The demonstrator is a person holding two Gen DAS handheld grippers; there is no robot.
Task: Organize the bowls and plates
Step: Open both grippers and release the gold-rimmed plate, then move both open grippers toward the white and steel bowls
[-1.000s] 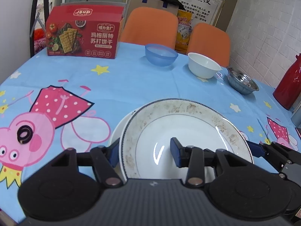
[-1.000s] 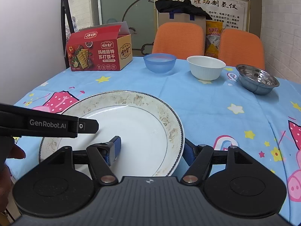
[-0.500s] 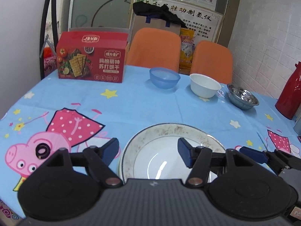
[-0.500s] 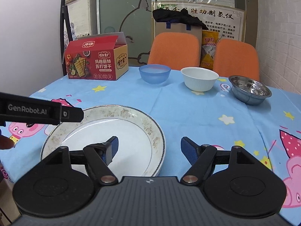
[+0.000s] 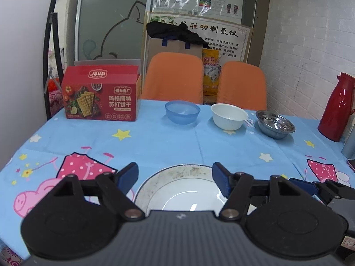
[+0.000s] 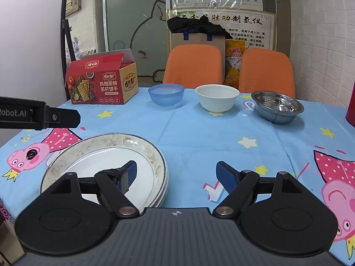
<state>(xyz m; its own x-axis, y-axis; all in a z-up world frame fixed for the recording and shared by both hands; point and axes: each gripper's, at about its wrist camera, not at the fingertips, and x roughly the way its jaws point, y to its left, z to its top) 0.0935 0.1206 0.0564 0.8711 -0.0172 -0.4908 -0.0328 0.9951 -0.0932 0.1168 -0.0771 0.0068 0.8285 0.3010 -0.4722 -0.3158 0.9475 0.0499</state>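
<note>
A stack of white plates with a speckled gold rim lies on the near part of the table. My left gripper hovers above its near edge with the jaws opening and nothing pressed between them. My right gripper stands open above the stack's right rim; its left finger is over the plate, its right finger over the cloth. At the far side stand a blue bowl, a white bowl and a steel bowl in a row.
A red cracker box stands at the far left of the blue cartoon tablecloth. A red thermos is at the right edge. Two orange chairs stand behind the table. The left gripper's side shows at the left.
Both grippers have let go of the top plate and drawn back and upward. The left jaws have spread wider. The plate now rests on the stack.
</note>
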